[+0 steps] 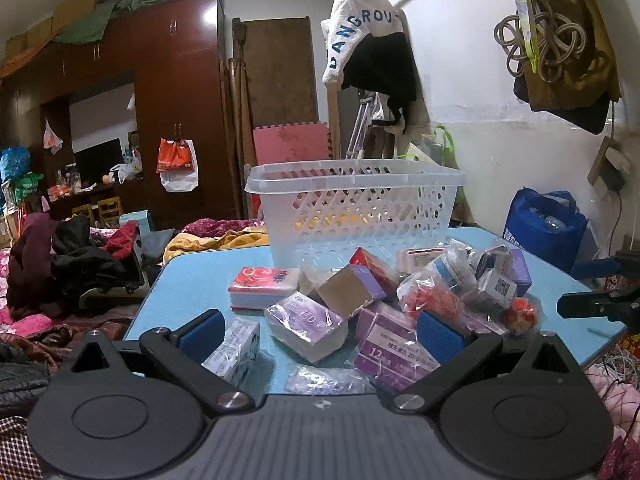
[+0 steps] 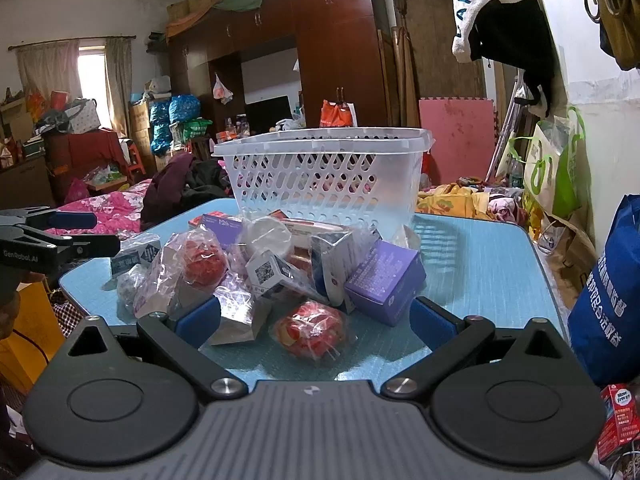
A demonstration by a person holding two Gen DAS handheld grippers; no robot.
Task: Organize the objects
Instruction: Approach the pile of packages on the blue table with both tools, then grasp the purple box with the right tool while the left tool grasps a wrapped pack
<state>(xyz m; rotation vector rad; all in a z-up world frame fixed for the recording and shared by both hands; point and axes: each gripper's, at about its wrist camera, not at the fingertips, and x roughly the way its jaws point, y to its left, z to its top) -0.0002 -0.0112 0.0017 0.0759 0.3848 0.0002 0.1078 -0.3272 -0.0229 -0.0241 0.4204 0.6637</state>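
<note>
A clear plastic basket (image 1: 356,208) stands at the far side of the blue table (image 1: 192,280); it also shows in the right wrist view (image 2: 320,176). In front of it lies a heap of small packages: a red-and-white tissue pack (image 1: 262,286), purple boxes (image 1: 394,350), a purple box (image 2: 384,282), and bagged red items (image 1: 432,300) (image 2: 312,330). My left gripper (image 1: 320,336) is open and empty, just short of a wrapped purple-labelled pack (image 1: 308,326). My right gripper (image 2: 316,320) is open and empty, its fingers either side of the bagged red item.
A blue shopping bag (image 2: 608,300) stands right of the table. A bed with heaped clothes (image 1: 72,272) lies to the left. Brown wardrobes (image 1: 176,100) line the back wall. Clothes hang on the white wall (image 1: 372,56) behind the basket.
</note>
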